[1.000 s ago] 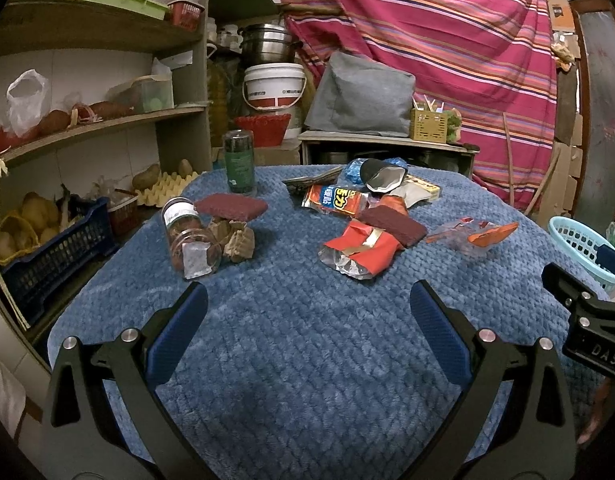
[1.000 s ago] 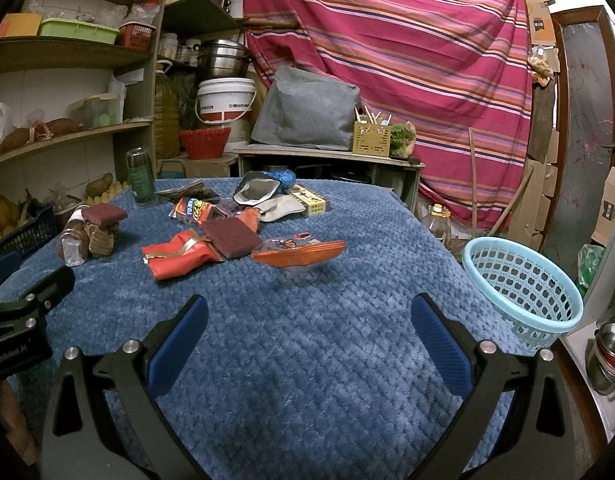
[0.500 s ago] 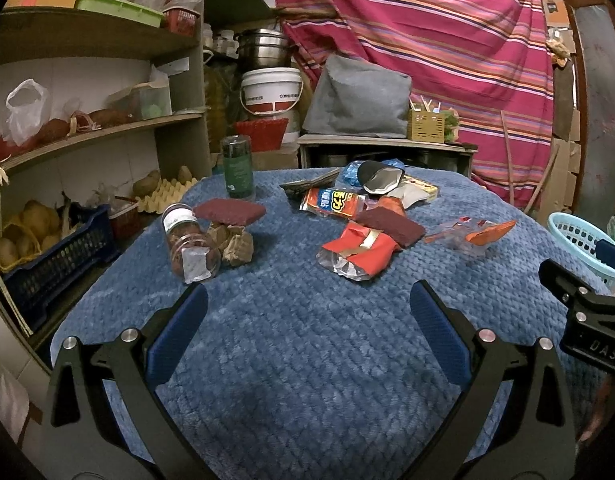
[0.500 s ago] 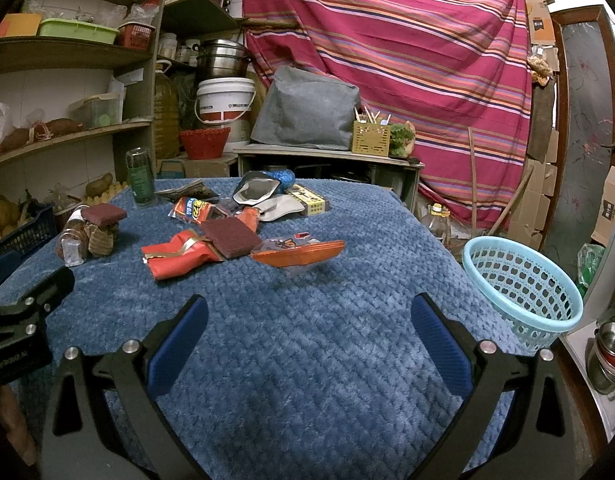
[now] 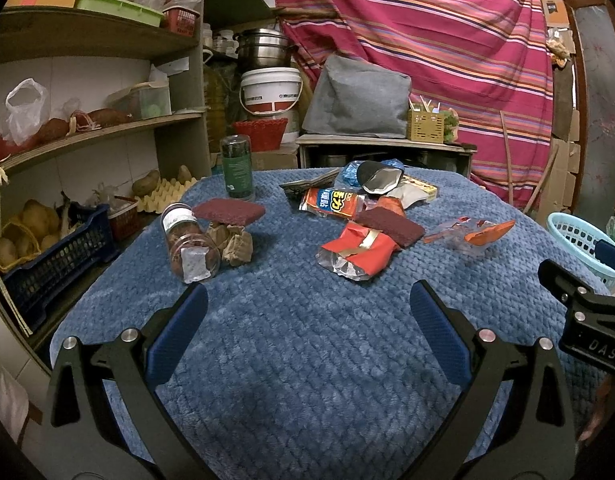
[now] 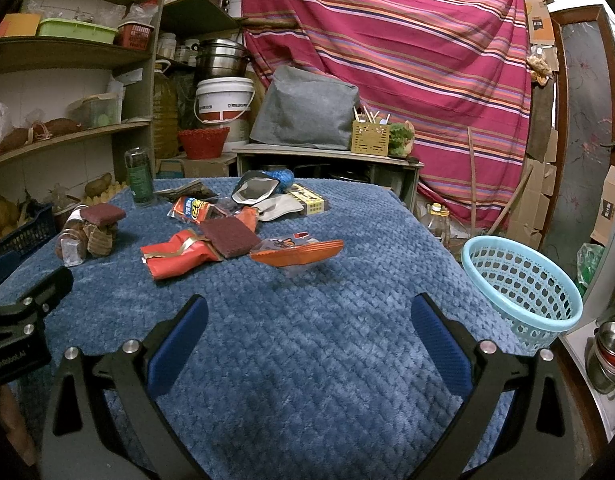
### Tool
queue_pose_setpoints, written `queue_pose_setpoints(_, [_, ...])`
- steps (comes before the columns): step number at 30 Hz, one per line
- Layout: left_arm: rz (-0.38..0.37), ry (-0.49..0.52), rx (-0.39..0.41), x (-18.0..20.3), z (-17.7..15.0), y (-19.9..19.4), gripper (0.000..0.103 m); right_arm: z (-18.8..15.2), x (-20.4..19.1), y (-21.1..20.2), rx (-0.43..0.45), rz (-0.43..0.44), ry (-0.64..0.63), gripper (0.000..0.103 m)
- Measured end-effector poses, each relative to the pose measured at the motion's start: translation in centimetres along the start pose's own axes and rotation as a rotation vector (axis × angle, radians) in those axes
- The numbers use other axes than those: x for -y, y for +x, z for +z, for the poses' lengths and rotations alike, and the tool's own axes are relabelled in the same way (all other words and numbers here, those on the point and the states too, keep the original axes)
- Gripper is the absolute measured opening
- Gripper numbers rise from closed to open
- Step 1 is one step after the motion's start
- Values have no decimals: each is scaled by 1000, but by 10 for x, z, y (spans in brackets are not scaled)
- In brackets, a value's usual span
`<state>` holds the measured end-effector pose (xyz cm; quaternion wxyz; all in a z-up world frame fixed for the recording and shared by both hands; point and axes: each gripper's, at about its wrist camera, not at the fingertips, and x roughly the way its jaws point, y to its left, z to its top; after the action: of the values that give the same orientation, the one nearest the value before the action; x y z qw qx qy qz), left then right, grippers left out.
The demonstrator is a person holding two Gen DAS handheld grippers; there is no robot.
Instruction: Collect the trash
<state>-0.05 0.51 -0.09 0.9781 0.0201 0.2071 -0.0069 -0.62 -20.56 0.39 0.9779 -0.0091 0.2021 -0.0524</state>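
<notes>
Trash lies on the blue blanket-covered table [image 5: 307,360]: a red crumpled wrapper [image 5: 357,250], an orange clear packet [image 5: 473,234], a red-blue snack bag [image 5: 333,202], a silver pouch [image 5: 377,182] and crumpled brown paper [image 5: 235,242]. The same wrapper [image 6: 175,256] and orange packet [image 6: 297,252] show in the right wrist view. A light blue basket [image 6: 521,284] stands right of the table. My left gripper [image 5: 307,304] is open and empty above the near table. My right gripper [image 6: 307,308] is open and empty too.
A lying glass jar [image 5: 187,244], a green bottle [image 5: 237,168] and two maroon sponges [image 5: 229,212] are on the table. Shelves with potatoes and crates [image 5: 47,240] stand at the left. A low bench with a grey cushion [image 6: 303,110] is behind.
The left gripper has drifted slightly, shifting its view a little. The right gripper and the objects have not visibly moved.
</notes>
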Motion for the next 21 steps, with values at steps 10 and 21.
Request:
queue_pose_setpoints(10, [1, 1, -1, 0, 0, 0, 98, 0, -1, 0, 0, 0, -1, 99])
queue_pose_setpoints(21, [0, -2, -5, 1, 0, 0, 98, 1, 1, 2, -5, 8, 24, 99])
